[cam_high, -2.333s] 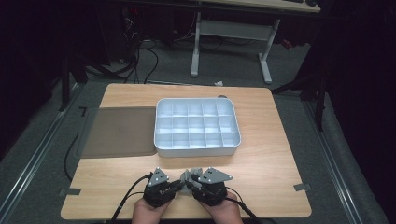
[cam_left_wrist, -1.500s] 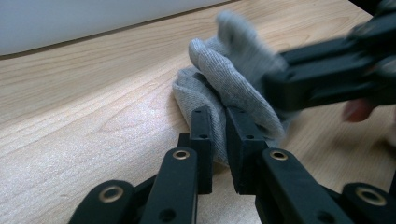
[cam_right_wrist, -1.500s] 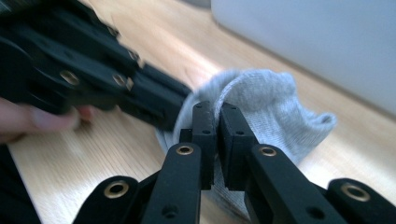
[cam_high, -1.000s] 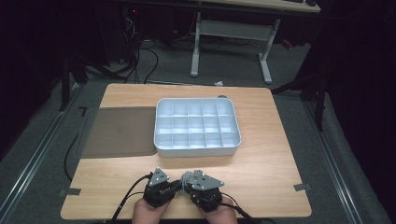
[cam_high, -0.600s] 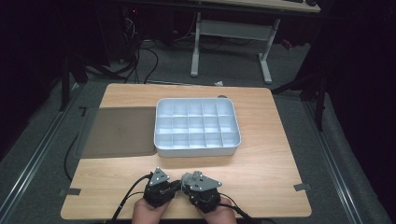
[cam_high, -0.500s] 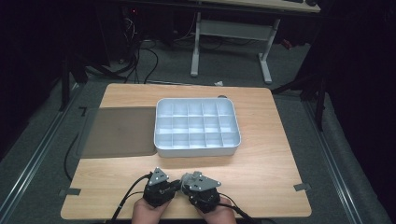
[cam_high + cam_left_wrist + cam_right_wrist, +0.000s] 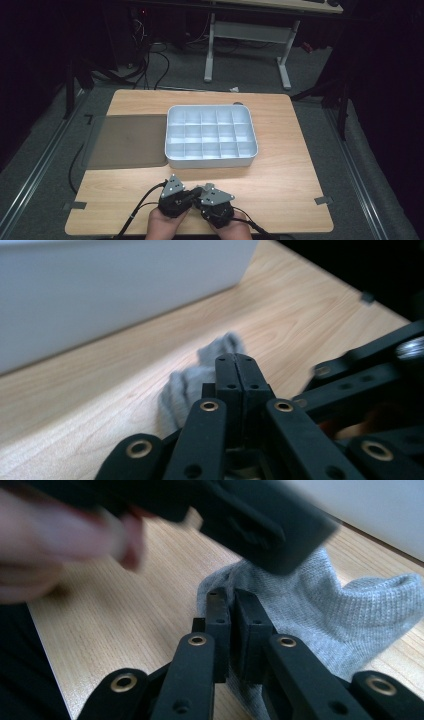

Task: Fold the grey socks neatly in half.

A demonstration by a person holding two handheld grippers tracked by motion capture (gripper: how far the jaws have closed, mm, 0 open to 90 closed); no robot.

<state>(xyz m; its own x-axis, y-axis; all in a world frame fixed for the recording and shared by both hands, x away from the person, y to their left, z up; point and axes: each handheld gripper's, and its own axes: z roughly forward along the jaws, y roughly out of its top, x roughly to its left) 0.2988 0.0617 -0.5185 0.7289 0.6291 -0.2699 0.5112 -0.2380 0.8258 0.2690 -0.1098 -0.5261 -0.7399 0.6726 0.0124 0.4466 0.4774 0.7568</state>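
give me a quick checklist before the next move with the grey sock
1. Left tool shut on grey sock: cannot tell, jaws just closed, sock lies behind them.
2. Right tool gripping the sock: cannot tell, jaws nearly together over the fabric.
3. Sock resting on the table: ok.
4. Compartment tray apart from both tools: ok.
5. Tools apart from each other: not ok, they crowd together.
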